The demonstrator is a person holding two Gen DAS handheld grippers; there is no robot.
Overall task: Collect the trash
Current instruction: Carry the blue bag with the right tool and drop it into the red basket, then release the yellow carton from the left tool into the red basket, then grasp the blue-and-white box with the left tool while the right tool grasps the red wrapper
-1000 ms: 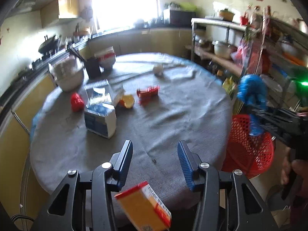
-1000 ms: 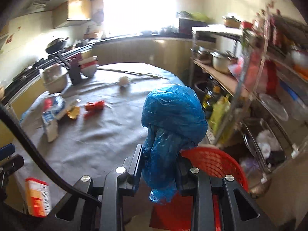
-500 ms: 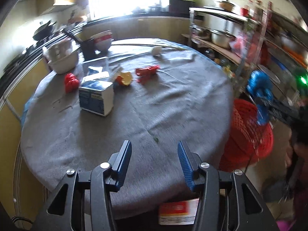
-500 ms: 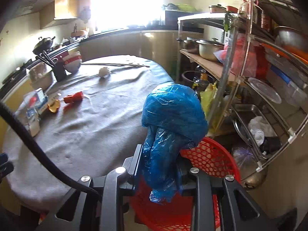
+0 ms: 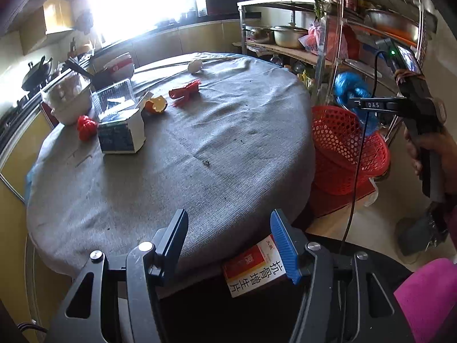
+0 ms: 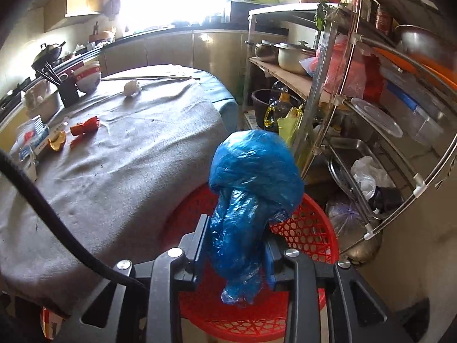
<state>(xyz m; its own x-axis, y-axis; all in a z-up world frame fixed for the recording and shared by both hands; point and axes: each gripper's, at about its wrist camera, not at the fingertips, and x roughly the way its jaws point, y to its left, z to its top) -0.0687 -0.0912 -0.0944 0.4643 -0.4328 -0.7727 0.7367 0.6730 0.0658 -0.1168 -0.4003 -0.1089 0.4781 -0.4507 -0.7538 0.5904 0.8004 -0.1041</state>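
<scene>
The right tool (image 6: 234,245) is clenched on a crumpled blue plastic bag (image 6: 251,183), which is held above the red mesh basket (image 6: 305,228) standing on the floor just beside the round bench (image 6: 114,171). In the left wrist view the same bag (image 5: 350,91) is seen over the far rim of the basket (image 5: 342,148), with the right tool (image 5: 371,104) gripped by a hand (image 5: 434,151).

The left tool (image 5: 228,234) is released, its blue-padded fingers (image 5: 281,243) spread apart above the near edge of the bench (image 5: 200,157), with nothing between them. A red, yellow and white carton (image 5: 254,268) with printed characters is seen below the bench edge, partly behind the right-hand finger; what supports it cannot be told.

On the grey cloth of the bench the following are shown: a white and blue box (image 5: 121,133), a clear plastic container (image 5: 112,98) just behind it, a red wrapper (image 5: 184,93), an orange peel (image 5: 155,105), a small red object (image 5: 85,125), and a crumpled white wad (image 5: 194,65) near the far edge. Stacked bowls (image 5: 120,65) are set at the back of the bench. A metal rack (image 6: 357,85) with pots is seen behind the basket.
</scene>
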